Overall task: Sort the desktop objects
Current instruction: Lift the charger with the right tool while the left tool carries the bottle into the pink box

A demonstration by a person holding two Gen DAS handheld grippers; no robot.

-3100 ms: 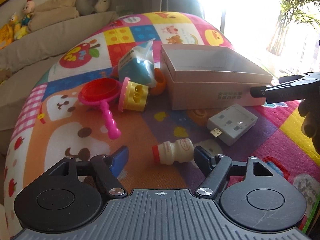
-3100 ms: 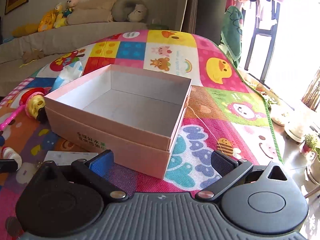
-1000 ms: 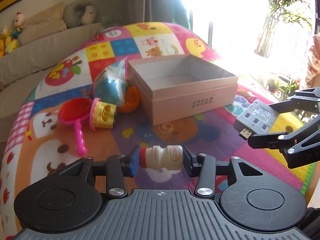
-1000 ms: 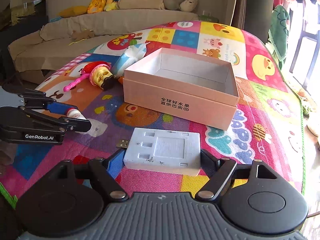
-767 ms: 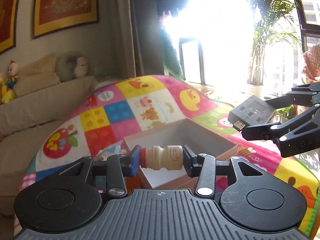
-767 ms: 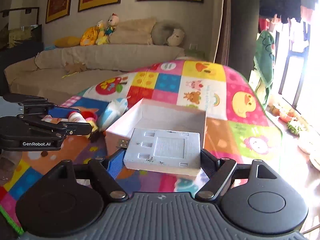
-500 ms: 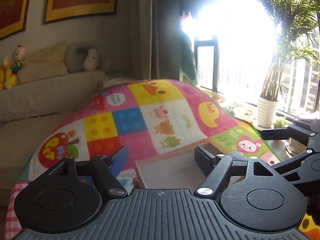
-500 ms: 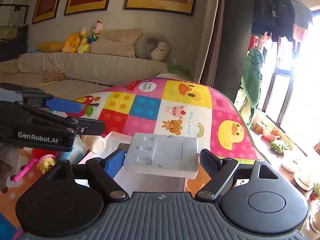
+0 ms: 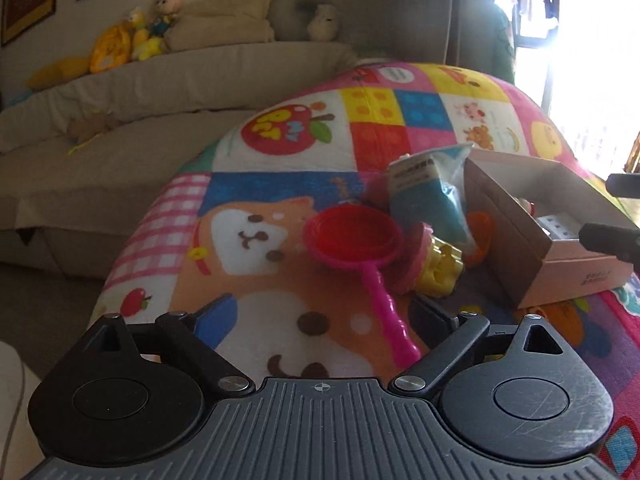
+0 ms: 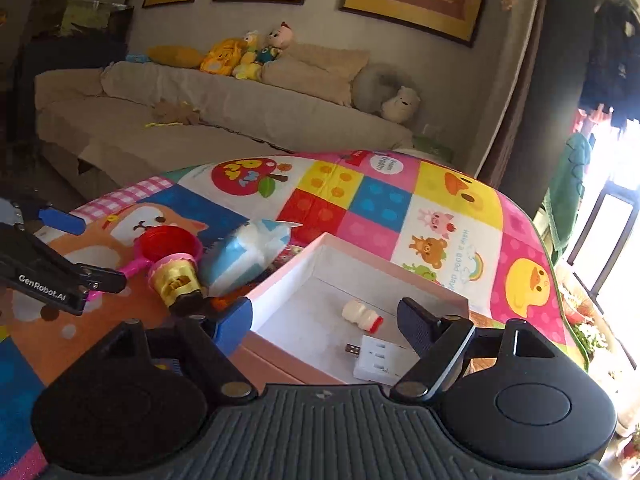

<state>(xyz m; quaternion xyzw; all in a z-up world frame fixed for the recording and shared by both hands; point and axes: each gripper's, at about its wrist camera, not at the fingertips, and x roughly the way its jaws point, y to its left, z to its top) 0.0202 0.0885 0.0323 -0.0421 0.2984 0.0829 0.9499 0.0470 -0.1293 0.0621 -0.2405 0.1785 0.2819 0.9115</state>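
Observation:
The pink cardboard box [image 10: 280, 280] stands open on the colourful mat. A small yoghurt bottle [image 10: 360, 314] and a white USB adapter [image 10: 380, 364] lie inside it. My right gripper [image 10: 324, 324] hangs over the box's near wall. Its jaws are closing with nothing between them. My left gripper [image 9: 322, 316] is to the left of the box [image 9: 516, 252], low over the mat. Its jaws are opening and empty. Just ahead of it lies a red scoop with a pink handle [image 9: 352, 236]. A yellow toy cup [image 9: 440, 266] and a blue packet [image 9: 428, 196] lie beside the box.
An orange toy [image 9: 480, 228] is wedged between the cup and the box. The mat [image 9: 280, 188] drops off at its left edge towards a grey sofa [image 9: 160, 92] with plush toys. A bright window is at the right.
Both grippers have let go: the bottle and the adapter now lie in the box. My left gripper has swung left, away from the box and over the scoop.

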